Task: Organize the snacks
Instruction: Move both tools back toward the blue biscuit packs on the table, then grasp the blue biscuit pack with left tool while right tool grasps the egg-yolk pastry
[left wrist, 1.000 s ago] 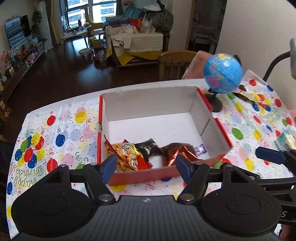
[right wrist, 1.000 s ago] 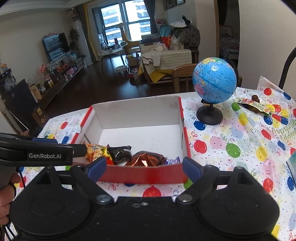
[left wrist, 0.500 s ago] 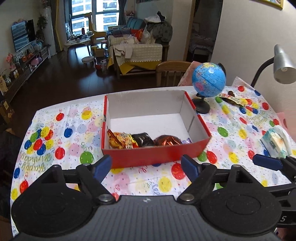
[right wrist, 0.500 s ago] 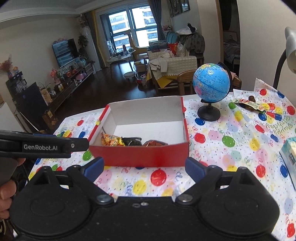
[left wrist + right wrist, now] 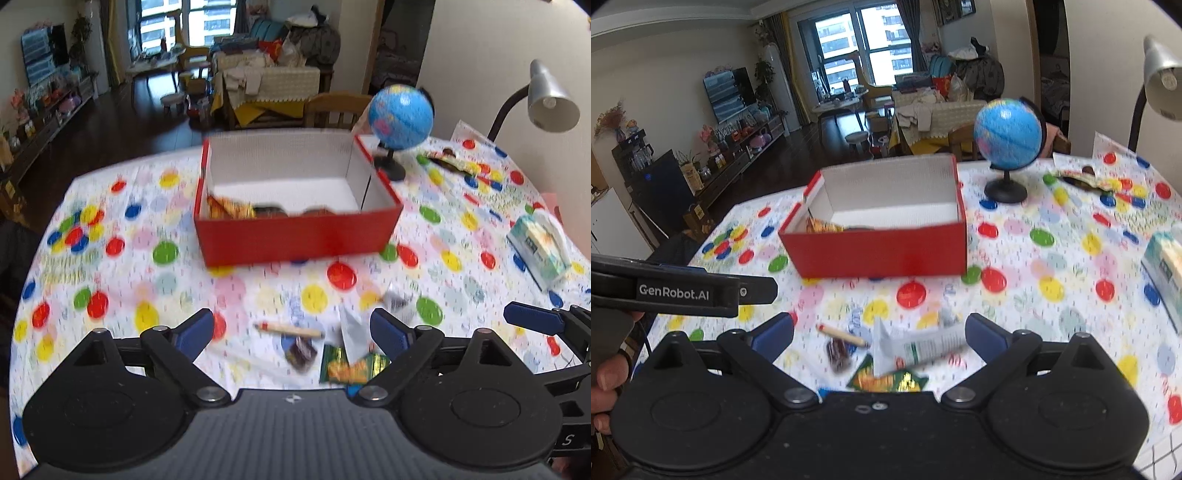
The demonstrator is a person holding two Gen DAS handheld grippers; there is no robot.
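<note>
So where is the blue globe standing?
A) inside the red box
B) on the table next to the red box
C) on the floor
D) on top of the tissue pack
B: the blue globe stands on its black base on the balloon tablecloth, just beside the red box, not in it.

balloon-print tablecloth [image 5: 258, 295] carries red box [image 5: 295, 236], globe [image 5: 400, 110], tissue pack [image 5: 539, 251], loose snacks [image 5: 351, 365].
</note>
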